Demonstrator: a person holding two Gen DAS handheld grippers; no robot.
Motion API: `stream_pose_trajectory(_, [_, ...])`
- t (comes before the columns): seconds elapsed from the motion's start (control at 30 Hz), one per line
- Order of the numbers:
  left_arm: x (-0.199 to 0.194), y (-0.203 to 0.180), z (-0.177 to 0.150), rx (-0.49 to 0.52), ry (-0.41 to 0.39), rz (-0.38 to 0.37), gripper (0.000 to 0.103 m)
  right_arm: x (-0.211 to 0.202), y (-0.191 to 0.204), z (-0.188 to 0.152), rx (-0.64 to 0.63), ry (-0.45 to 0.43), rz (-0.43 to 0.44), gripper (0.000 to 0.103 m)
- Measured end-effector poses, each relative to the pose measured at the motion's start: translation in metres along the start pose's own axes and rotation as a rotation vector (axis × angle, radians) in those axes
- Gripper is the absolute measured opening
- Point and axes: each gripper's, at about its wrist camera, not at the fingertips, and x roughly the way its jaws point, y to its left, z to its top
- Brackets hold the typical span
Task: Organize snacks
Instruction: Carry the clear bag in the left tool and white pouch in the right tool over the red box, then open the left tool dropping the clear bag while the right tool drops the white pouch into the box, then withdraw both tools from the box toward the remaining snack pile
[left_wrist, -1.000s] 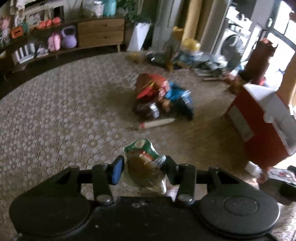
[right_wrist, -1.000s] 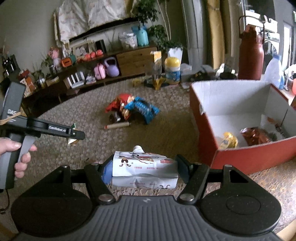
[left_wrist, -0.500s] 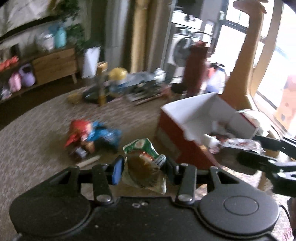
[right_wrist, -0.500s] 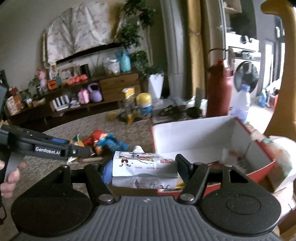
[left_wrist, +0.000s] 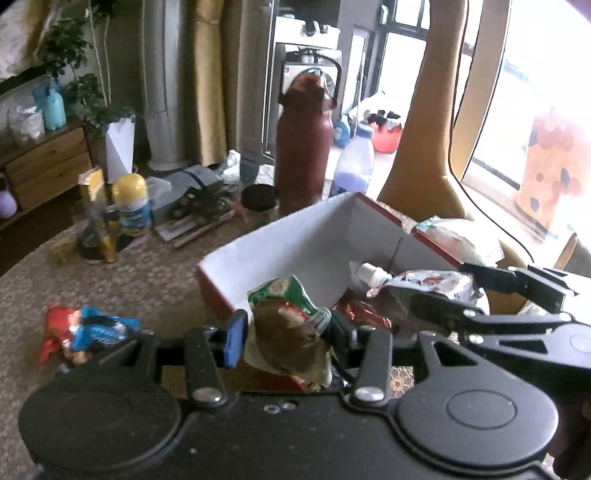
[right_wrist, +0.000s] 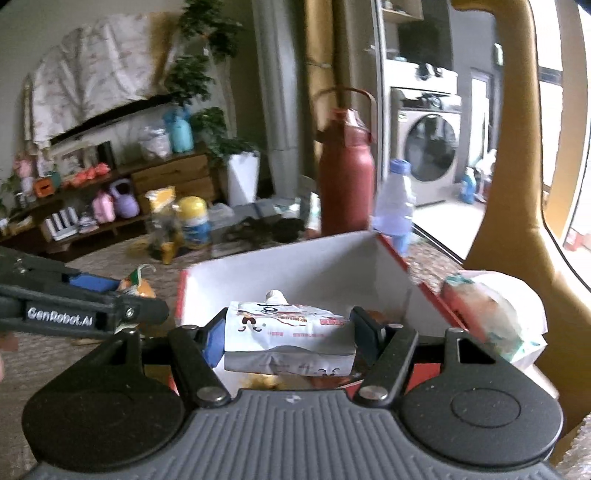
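Cardboard box (left_wrist: 295, 240): red outside, white inside. Crinkled snack packet (left_wrist: 288, 325): green top, brown body. Flat spouted pouch (right_wrist: 288, 332): white with red print. Tall flask (right_wrist: 345, 184): dark red. Loose wrappers (left_wrist: 85, 332): red, blue. Woven worktop (left_wrist: 110, 280): beige, pale dotted pattern.

Each camera sits close behind its own fingers, facing forward and slightly downward; both views share the box (left_wrist: 295, 236) (right_wrist: 295, 266) and red flask (left_wrist: 303, 147) (right_wrist: 345, 184).
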Motion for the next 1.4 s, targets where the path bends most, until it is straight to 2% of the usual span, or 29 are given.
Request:
stream_pose_trajectory(0.33, [0.067, -0.026, 0.001, 0.079, 0.079, 0.02, 0.046, 0.063, -0.041, -0.006, 0.049, 0.071, -0.084, 0.068])
stream_pose_trajectory(0.63, [0.115, -0.05, 0.0, 0.174, 0.131, 0.056, 0.046, 0.108, -0.057, -0.011, 0.067, 0.136, -0.142, 0.068])
stream_pose_trajectory(0.93, [0.147, -0.05, -0.003, 0.184, 0.217, 0.077, 0.048, 0.119, -0.056, -0.017, 0.083, 0.18, -0.139, 0.069])
stream_pose_trajectory(1.07, [0.147, -0.048, -0.004, 0.18, 0.22, 0.074, 0.052, 0.118, -0.052, -0.017, 0.071, 0.2, -0.143, 0.069])
stream_pose_trajectory(1.17, [0.139, -0.049, -0.002, 0.189, 0.188, 0.1, 0.081, 0.115, -0.05, -0.017, 0.068, 0.208, -0.133, 0.072])
stream_pose_trajectory(1.27, [0.129, -0.048, -0.002, 0.197, 0.171, 0.099, 0.08, 0.105, -0.051, -0.014, 0.101, 0.188, -0.117, 0.08])
stream_pose_trajectory(1.4, [0.11, -0.041, -0.003, 0.173, 0.146, 0.102, 0.082, 0.087, -0.053, -0.01, 0.141, 0.173, -0.097, 0.08])
